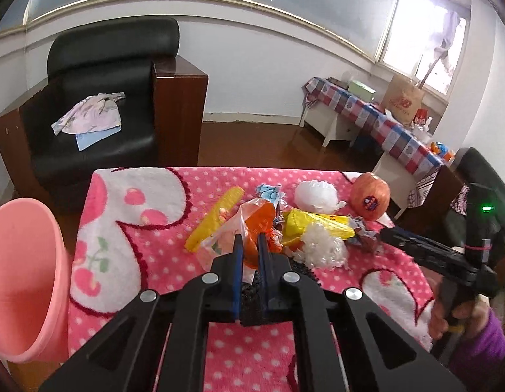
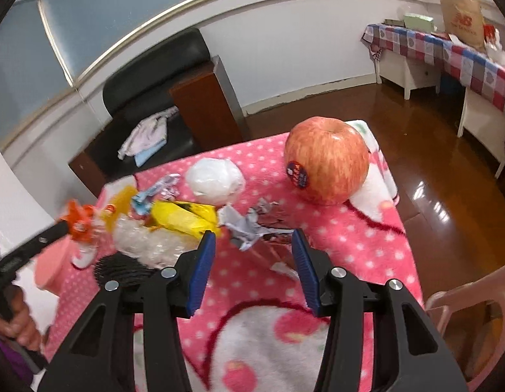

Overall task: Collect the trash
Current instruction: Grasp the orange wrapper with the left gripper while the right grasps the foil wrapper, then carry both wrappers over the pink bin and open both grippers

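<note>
Left wrist view
- Landmark: an apple [image 1: 370,195] with a dark sticker sits at the far right of a pink polka-dot blanket [image 1: 148,254] covering the table.
- Trash: a heap of wrappers lies to the left of the apple: a white plastic ball [image 1: 315,196] just beside it, then a yellow wrapper [image 1: 312,225], crinkled clear plastic [image 1: 322,248] and a yellow corrugated piece [image 1: 216,219] farthest from it.
- Left gripper [image 1: 249,245]: its jaws are clamped on an orange-and-clear plastic bag [image 1: 259,222], well left of the apple.
- Pink bin [image 1: 23,277]: stands off the blanket's edge, on the side opposite the apple.
- Right gripper [image 1: 387,236]: reaches in below the apple, near the heap's edge, held by a hand [image 1: 454,313] in a purple sleeve.

Right wrist view
- Apple [image 2: 327,160]: stands at the far right of the blanket [image 2: 360,238].
- Right gripper [image 2: 254,240]: its jaws stand apart with nothing gripped, in front of a crumpled grey-white wrapper [image 2: 245,225] that lies below and left of the apple.
- Left gripper [image 2: 61,227]: far left of the apple, pinching the orange bag [image 2: 81,222].
- White plastic ball [image 2: 214,179]: just left of the apple.
</note>
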